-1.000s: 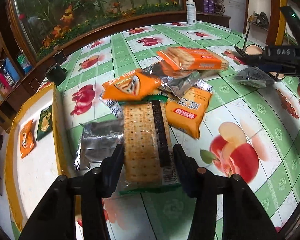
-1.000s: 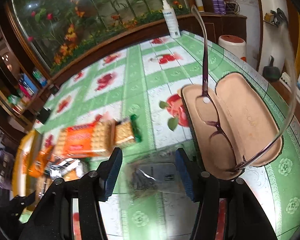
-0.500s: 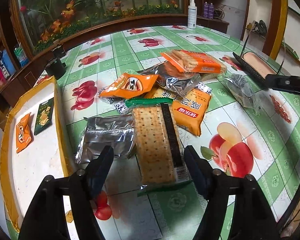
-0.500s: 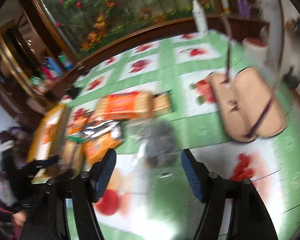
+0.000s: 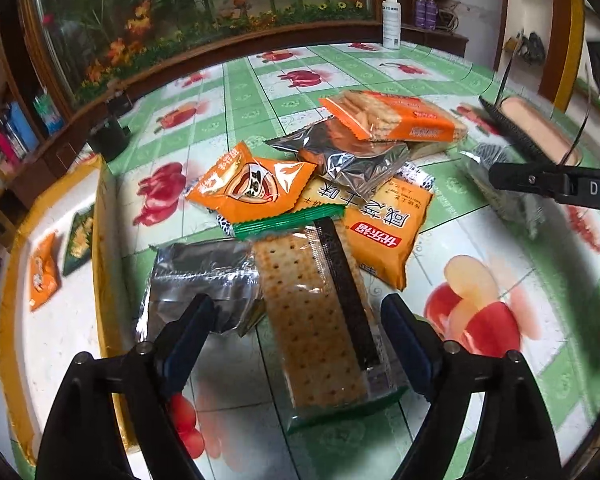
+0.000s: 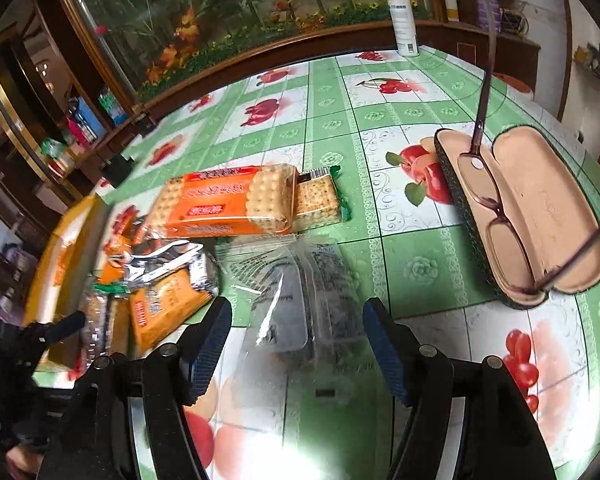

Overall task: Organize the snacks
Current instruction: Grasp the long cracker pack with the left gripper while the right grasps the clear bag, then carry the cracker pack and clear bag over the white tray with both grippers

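Note:
A heap of snack packs lies on the fruit-patterned tablecloth. My left gripper (image 5: 296, 328) is open, its jaws on either side of a clear cracker pack with green ends (image 5: 320, 320). Beside it lie a silver foil bag (image 5: 200, 280), an orange triangle-logo bag (image 5: 252, 188) and an orange biscuit pack (image 5: 384, 236). My right gripper (image 6: 298, 332) is open over a clear bag of dark snacks (image 6: 300, 304). That bag also shows in the left wrist view (image 5: 508, 192). A long orange cracker pack (image 6: 224, 208) lies beyond.
A yellow-rimmed tray (image 5: 52, 320) at the left holds an orange packet (image 5: 42, 276) and a green packet (image 5: 78, 240). An open glasses case (image 6: 520, 216) with glasses lies at the right. A white spray bottle (image 6: 404, 20) stands at the far edge.
My left gripper has let go of the cracker pack and opened wide around it. My right gripper has opened and swung left, then settled over the clear bag.

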Available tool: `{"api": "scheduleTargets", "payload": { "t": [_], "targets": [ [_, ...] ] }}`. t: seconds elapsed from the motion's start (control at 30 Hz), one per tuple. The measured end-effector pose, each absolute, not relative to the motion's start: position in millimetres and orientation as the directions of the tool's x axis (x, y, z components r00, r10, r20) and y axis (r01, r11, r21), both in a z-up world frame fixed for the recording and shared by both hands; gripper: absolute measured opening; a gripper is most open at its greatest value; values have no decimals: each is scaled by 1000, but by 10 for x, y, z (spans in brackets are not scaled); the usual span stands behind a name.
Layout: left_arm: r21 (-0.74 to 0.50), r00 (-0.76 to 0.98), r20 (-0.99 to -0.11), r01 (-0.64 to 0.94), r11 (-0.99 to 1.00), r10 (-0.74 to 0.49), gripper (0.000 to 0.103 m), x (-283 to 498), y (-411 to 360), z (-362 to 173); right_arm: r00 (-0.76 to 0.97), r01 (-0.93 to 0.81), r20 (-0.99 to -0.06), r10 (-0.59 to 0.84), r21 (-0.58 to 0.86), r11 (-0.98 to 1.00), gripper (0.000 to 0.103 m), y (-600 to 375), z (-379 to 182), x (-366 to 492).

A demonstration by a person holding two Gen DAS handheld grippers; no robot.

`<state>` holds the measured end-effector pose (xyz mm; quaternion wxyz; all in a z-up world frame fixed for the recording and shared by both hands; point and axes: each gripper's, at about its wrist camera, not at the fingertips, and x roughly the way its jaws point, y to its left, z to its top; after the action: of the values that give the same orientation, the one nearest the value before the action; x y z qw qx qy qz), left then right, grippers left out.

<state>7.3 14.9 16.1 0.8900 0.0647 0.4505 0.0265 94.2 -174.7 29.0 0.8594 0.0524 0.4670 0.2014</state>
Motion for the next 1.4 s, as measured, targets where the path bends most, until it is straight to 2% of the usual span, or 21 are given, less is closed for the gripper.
{"api": "scheduleTargets", "payload": {
  "t": [0.07, 0.1, 0.13, 0.17, 0.23, 0.43, 0.73, 0.93, 1.4],
  "targets": [
    [176, 613, -777, -10, 984, 145, 83, 76, 101, 134, 499, -297, -787, 362, 237, 925, 72, -1683, 257, 947],
    [192, 628, -762, -18, 981, 161, 79, 70, 83, 120, 505, -301, -788, 352, 222, 927, 72, -1658, 240, 938],
    [209, 641, -747, -22, 978, 174, 72, 62, 68, 113, 508, -307, -787, 349, 213, 928, 66, -1646, 232, 930],
    [219, 653, -736, -22, 976, 180, 67, 54, 57, 112, 518, -317, -782, 346, 200, 927, 64, -1630, 229, 909],
    [229, 676, -713, -24, 973, 185, 47, 41, 50, 131, 527, -325, -773, 352, 200, 924, 61, -1635, 232, 889],
    [128, 691, -715, -21, 992, 107, 46, 42, 163, 187, 562, -335, -741, 368, 203, 920, 52, -1629, 245, 832],
    [43, 711, -701, -33, 999, 54, 46, 7, 272, 253, 580, -336, -695, 426, 272, 902, 47, -1703, 316, 788],
    [27, 731, -681, -37, 999, 46, 46, -29, 285, 300, 603, -370, -648, 466, 290, 883, 45, -1689, 406, 719],
    [3, 746, -664, -54, 999, 42, 46, -67, 347, 352, 586, -441, -622, 520, 293, 848, 44, -1470, 407, 502]
  ]
}}
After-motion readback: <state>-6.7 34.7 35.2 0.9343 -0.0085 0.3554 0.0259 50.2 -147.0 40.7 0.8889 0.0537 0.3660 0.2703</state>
